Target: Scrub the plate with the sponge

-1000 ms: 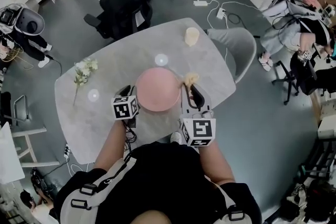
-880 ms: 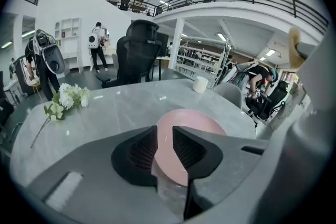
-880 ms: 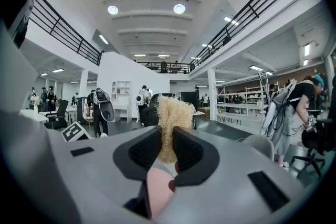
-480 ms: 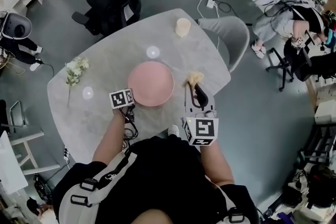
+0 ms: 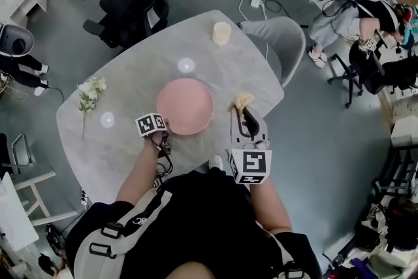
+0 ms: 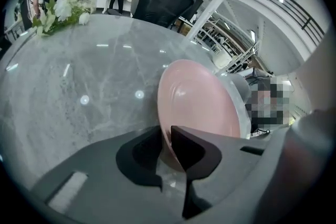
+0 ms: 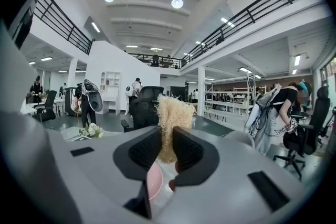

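Right tool has drifted off the pink plate, jaws clamped on the loofah sponge. Left tool pinches the plate's rim on the desk. Likely between strokes; next, sponge back onto plate.

The plate is plain pink, the worktop grey with pale veining, the sponge at its three o'clock straw-yellow, the flowers at nine white.
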`<state>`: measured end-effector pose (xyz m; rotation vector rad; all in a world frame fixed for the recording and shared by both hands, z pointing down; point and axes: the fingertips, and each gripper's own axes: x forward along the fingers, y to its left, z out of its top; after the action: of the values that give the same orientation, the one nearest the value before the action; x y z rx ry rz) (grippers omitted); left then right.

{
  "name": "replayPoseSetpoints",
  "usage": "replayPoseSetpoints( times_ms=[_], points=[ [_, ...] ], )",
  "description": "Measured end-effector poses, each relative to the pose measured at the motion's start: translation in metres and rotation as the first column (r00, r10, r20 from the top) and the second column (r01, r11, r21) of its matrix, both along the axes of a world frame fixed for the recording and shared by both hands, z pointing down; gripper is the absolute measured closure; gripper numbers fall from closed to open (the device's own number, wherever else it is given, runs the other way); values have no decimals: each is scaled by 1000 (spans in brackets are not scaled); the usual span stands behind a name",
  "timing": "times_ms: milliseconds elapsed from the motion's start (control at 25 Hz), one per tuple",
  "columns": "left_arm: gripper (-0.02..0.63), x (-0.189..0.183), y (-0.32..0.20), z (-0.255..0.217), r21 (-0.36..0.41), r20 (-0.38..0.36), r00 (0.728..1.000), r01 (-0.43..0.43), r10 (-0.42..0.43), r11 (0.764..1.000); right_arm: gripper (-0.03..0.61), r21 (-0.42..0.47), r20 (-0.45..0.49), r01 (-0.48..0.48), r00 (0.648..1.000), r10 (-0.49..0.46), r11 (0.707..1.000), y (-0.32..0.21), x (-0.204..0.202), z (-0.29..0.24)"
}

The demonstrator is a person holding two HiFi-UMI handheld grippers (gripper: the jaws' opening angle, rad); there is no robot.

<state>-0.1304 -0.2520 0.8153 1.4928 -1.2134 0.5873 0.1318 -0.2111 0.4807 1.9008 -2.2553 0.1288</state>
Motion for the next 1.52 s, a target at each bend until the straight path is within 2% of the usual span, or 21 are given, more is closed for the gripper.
replayPoseSetpoints(
  times_ms=[160, 280, 480, 640, 800, 1160, 1520],
  points=[
    [592, 5, 2, -15, 13, -108, 991, 83, -81, 996, 511, 0, 1, 9, 1000, -9, 1000, 1, -2, 1],
    [595, 12, 0, -35, 71, -88, 996, 23, -16, 997, 511, 4, 1, 30, 1000, -30, 1000, 0, -9, 1],
    [594, 37, 3, -74, 155, -83, 993, -72, 86, 985, 511, -20, 27, 127, 992, -126, 992, -1, -33, 8],
    [594, 56, 7, -110, 216, -129, 985, -83, 113, 973, 511, -44, 29, 164, 986, -163, 985, -4, -47, 15],
    [592, 65, 7, -144, 276, -142, 981, -88, 131, 957, 511, -94, 29, 196, 981, -194, 976, -11, -60, 27],
    [591, 83, 18, -206, 387, -176, 966, -109, 189, 916, 515, -267, 82, 351, 936, -342, 898, -19, -113, 67],
    [591, 96, 36, -225, 424, -165, 955, -155, 244, 892, 515, -341, 77, 369, 928, -365, 865, -31, -133, 77]
  ],
)
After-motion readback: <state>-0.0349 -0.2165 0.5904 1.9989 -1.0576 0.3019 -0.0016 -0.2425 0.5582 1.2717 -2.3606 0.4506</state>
